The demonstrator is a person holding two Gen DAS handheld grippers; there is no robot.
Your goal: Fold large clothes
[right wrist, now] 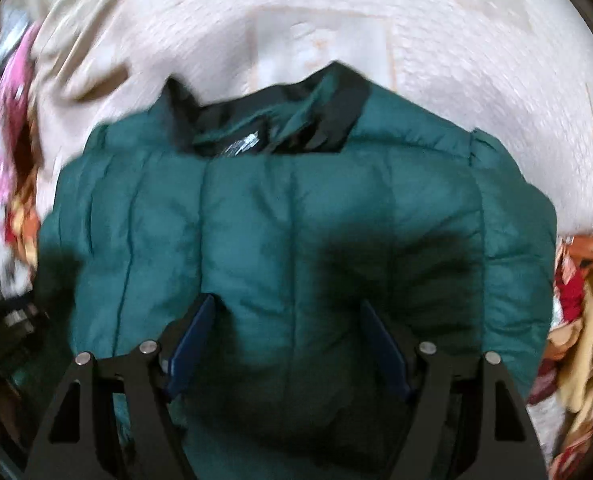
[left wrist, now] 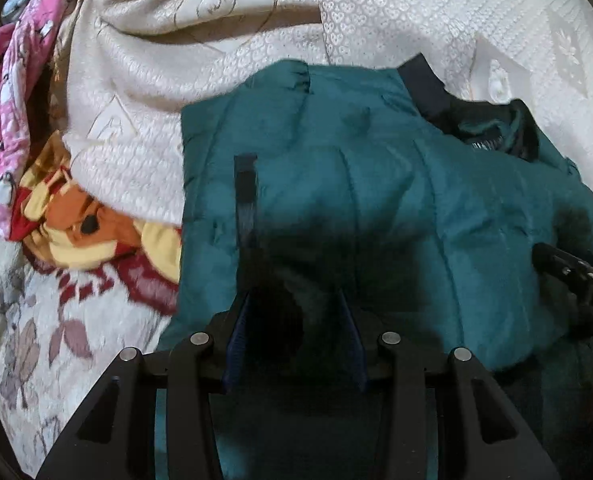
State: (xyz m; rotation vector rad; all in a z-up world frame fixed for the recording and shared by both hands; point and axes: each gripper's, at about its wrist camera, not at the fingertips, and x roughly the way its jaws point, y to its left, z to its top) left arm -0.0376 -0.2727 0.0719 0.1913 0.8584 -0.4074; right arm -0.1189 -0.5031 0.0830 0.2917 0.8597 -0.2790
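Note:
A teal puffer jacket (left wrist: 376, 200) with a black collar (left wrist: 492, 128) lies on a cream bedspread (left wrist: 176, 92), sleeves tucked in. My left gripper (left wrist: 295, 294) hangs low over the jacket's near left part. Its blue pads (left wrist: 238, 340) stand a narrow gap apart, and dark shadowed fabric fills the gap; whether they pinch it is unclear. My right gripper (right wrist: 288, 300) stands wide open just above the middle of the jacket (right wrist: 256, 220), whose puffy fabric lies below the pads (right wrist: 192, 332), not gripped. Each gripper also shows at the edge of the other's view: right gripper (left wrist: 572, 276), left gripper (right wrist: 12, 320).
A bright cartoon-print blanket (left wrist: 84, 232) lies bunched left of the jacket, with a pink patterned cloth (left wrist: 12, 92) behind it. A floral cover (left wrist: 36, 340) fills the near left. More of the cartoon-print blanket (right wrist: 580, 300) lies right of the jacket.

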